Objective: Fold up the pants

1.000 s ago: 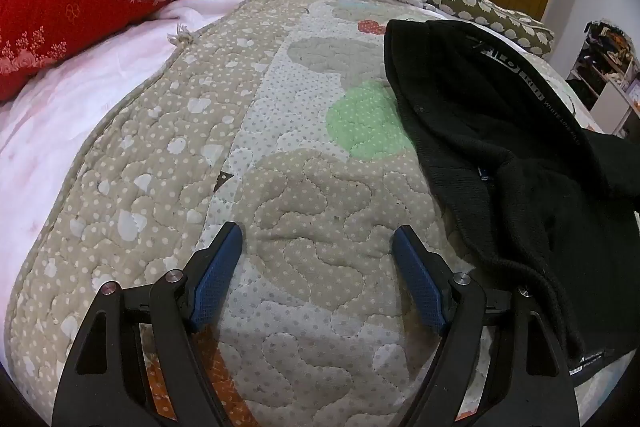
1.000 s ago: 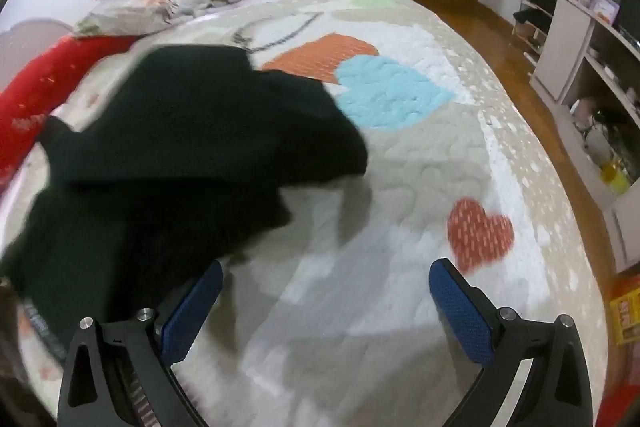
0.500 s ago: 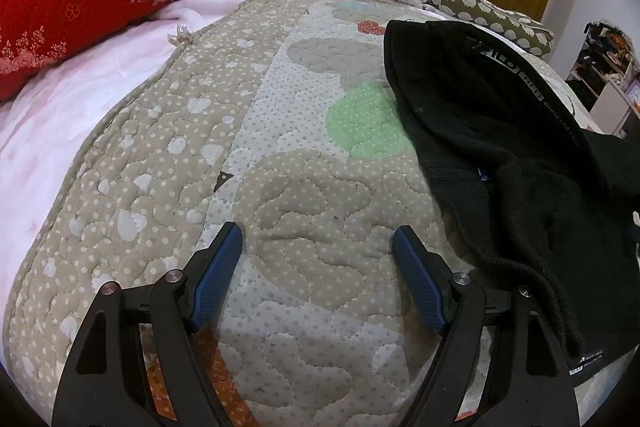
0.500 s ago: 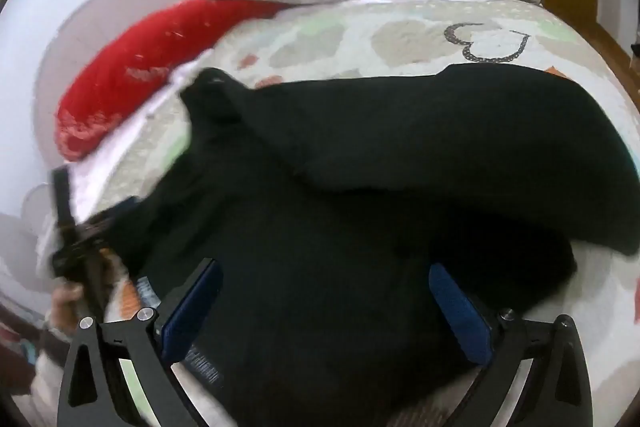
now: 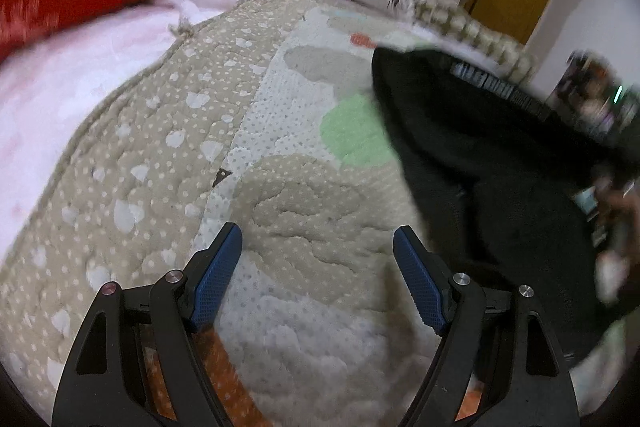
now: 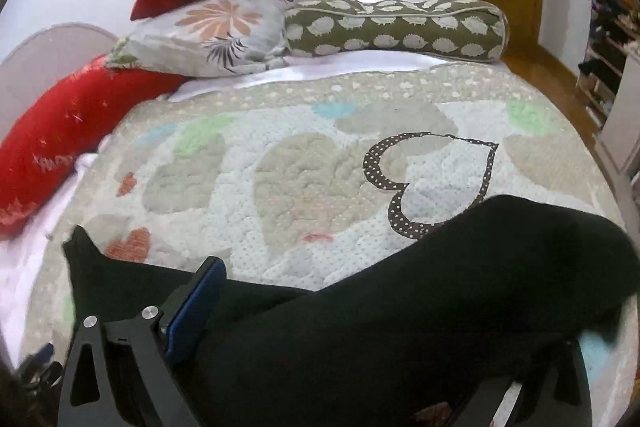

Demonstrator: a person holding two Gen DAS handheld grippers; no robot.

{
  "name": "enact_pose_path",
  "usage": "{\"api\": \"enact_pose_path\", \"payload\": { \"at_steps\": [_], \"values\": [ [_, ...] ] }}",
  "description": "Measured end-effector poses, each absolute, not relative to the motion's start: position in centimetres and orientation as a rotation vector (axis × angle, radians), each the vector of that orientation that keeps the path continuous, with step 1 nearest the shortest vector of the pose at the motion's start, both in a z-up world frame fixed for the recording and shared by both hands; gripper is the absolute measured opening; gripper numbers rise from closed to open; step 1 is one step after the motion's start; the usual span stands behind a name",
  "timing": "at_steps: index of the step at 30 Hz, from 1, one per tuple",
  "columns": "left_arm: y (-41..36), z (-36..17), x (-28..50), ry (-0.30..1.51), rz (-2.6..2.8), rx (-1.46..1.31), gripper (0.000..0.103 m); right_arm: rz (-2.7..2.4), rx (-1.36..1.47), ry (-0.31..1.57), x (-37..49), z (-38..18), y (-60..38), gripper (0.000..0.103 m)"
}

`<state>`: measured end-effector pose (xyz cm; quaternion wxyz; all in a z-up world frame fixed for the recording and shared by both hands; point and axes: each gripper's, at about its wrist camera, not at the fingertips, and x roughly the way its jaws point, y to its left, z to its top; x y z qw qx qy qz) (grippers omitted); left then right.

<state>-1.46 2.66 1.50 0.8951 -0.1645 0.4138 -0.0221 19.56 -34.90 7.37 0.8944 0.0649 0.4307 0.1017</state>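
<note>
Since half a second before, the right tongs point(image 6: 320, 339) had dropped low into the black pants point(image 6: 400, 327), cloth hiding one finger, so their grip was unclear. The left tongs point(image 5: 318, 275) hovered wide open and empty over the heart quilt point(image 5: 180, 147), left of the pants; folding seemed barely begun.

Your left wrist view is motion-blurred throughout, worst at the right edge, where the black pants point(image 5: 500, 179) smear into the background. Both views curve straight lines strongly and fall to black in the corners. Lighting is soft, even, indoor; you get no glare. In the right wrist view the quilt point(image 6: 320, 163) is fairly sharp, and the pants read as featureless black.
</note>
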Motion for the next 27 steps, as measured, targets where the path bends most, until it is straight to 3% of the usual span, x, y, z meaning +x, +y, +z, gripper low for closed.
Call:
{"api": "enact_pose_path", "payload": {
  "at_steps": [8, 15, 23, 24, 25, 27],
  "values": [
    [0.6, 5.4, -4.7, 0.865, -0.149, -0.41, 0.079, 0.184, 0.106, 0.869, 10.5, 10.2, -39.4, 0.101],
    [-5.1, 3.6, -5.4, 0.958, -0.206, -0.4, 0.079, 0.14, 0.26, 0.933, 3.4, 6.5, -44.6, 0.101],
    [-8.0, 3.0, -2.8, 0.972, -0.179, -0.39, 0.079, 0.182, 0.292, 0.942, 3.7, 3.7, -44.0, 0.1],
    [-8.1, 3.0, -2.5, 0.975, -0.191, -0.401, 0.074, 0.176, 0.318, 0.94, 4.0, 3.7, -44.3, 0.099],
    [-8.1, 3.0, -2.3, 0.983, -0.193, -0.409, 0.057, 0.179, 0.351, 0.937, 4.2, 3.9, -44.7, 0.099],
    [-8.3, 3.1, -1.9, 1.002, -0.199, -0.393, 0.034, 0.184, 0.447, 0.931, 3.8, 4.1, -45.9, 0.099]
  ]
}}
